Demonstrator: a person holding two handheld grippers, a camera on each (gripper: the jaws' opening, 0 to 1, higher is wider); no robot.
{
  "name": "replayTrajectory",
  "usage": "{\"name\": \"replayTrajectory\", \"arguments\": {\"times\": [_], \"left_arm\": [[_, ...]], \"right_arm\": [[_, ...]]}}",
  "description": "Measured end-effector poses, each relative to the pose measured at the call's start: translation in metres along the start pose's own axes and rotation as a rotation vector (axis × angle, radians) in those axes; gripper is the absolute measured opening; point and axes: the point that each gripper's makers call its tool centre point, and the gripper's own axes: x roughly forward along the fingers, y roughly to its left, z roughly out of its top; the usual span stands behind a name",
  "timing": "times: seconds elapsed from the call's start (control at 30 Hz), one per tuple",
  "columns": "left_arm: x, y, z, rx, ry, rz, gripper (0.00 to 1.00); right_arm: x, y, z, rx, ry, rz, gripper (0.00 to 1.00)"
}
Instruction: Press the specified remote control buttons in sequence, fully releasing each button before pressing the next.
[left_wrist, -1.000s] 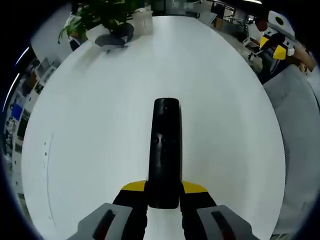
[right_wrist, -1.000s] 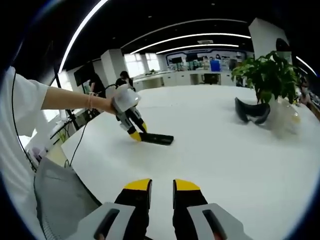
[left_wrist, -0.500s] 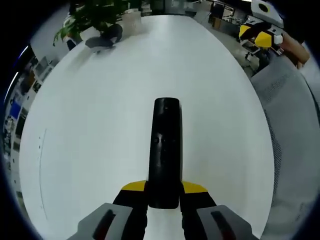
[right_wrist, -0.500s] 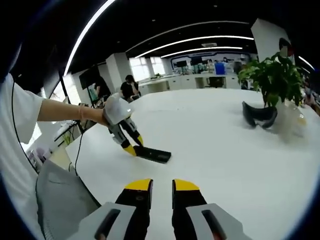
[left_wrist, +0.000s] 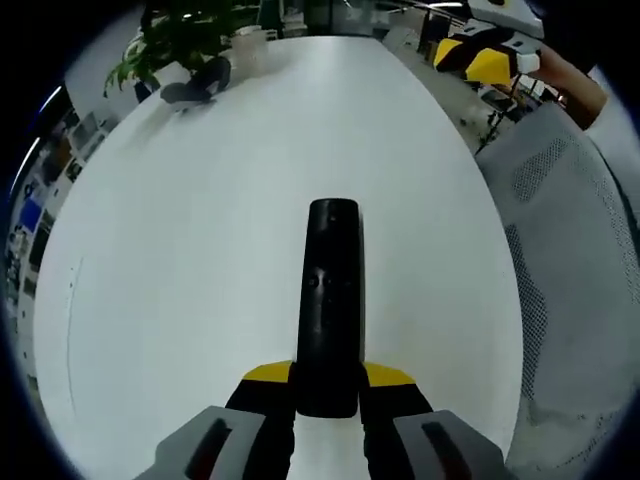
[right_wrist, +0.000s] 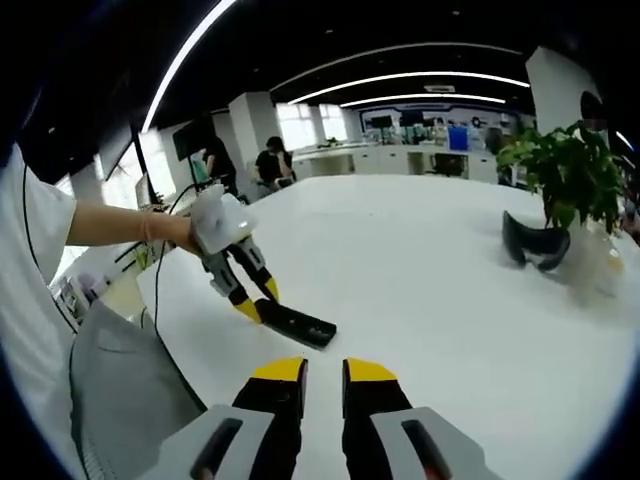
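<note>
The left gripper (left_wrist: 327, 392) clamps the near end of the remote control (left_wrist: 330, 300) on the white table (left_wrist: 200, 220), steadying it; the right gripper (right_wrist: 322, 375) waits near, jaws almost closed, empty.

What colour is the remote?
The remote is black, clearest in the left gripper view, where the left gripper clamps its near end.

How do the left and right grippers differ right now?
The left gripper is shut on the black remote at its near end; the right gripper holds nothing, with a narrow gap between its fingers. The left one sits low at the white table with the remote; the right one hangs back from it. Both have yellow-tipped black fingers.
</note>
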Motion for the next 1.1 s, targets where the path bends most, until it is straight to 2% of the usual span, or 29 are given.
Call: {"name": "replayTrajectory", "arguments": {"times": [0.17,0.43,0.77,0.83,0.87,0.93,1.1], "left_arm": [[0.001,-0.018,0.0,0.017,-0.002,-0.007,0.24],[0.002,-0.039,0.002,0.026,-0.026,-0.005,0.24],[0.004,-0.067,0.005,0.029,-0.062,-0.011,0.24],[0.004,-0.072,0.006,0.028,-0.073,-0.009,0.24],[0.004,-0.074,0.007,0.028,-0.076,-0.008,0.24],[0.005,-0.08,0.007,0.03,-0.081,-0.011,0.24],[0.005,-0.088,0.007,0.06,-0.071,-0.003,0.24]], "right_arm": [[0.005,0.006,0.001,-0.012,0.01,0.025,0.1],[0.019,0.014,-0.007,-0.102,0.083,0.079,0.09],[0.033,0.026,-0.017,-0.325,0.219,0.181,0.06],[0.037,0.03,-0.022,-0.343,0.258,0.197,0.06],[0.039,0.035,-0.024,-0.381,0.272,0.23,0.06],[0.041,0.037,-0.03,-0.41,0.307,0.236,0.03],[0.044,0.043,-0.046,-0.544,0.409,0.29,0.02]]}}
